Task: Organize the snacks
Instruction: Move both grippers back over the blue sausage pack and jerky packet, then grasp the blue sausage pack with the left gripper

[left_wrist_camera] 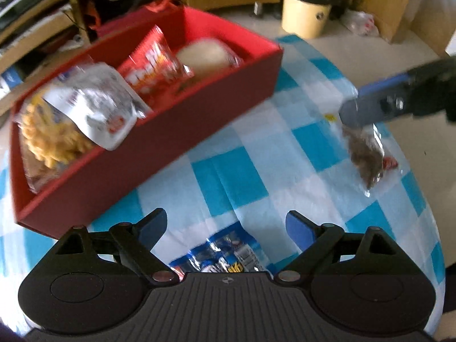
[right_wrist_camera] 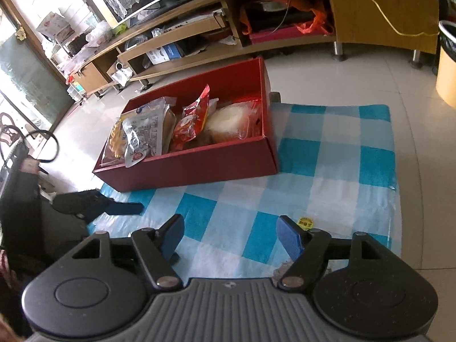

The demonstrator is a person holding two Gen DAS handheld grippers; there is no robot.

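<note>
A red box (left_wrist_camera: pixel 128 182) stands on the blue-and-white checked cloth (left_wrist_camera: pixel 228 171) with several snack packs inside: yellow twists (left_wrist_camera: pixel 54 139), a silver packet (left_wrist_camera: pixel 97 108), a red packet (left_wrist_camera: pixel 154 68) and a wrapped white bun (left_wrist_camera: pixel 205 57). My left gripper (left_wrist_camera: pixel 226 228) is open just above a blue packet (left_wrist_camera: pixel 225 259) that lies on the cloth between its fingers, untouched. My right gripper (left_wrist_camera: pixel 353 101) hovers at the cloth's right edge over a clear bag of brown snack (left_wrist_camera: pixel 367 156). In the right wrist view the right gripper (right_wrist_camera: pixel 230 233) is open and empty, with the bag's corner (right_wrist_camera: pixel 280 270) under its right finger.
The red box (right_wrist_camera: pixel 199 168) sits on the cloth's far left part. A yellow sticker (right_wrist_camera: pixel 305 223) lies on the cloth. Tiled floor surrounds the cloth; beyond it are a low wooden TV cabinet (right_wrist_camera: pixel 285 42) and a cream bin with a black liner (left_wrist_camera: pixel 305 14).
</note>
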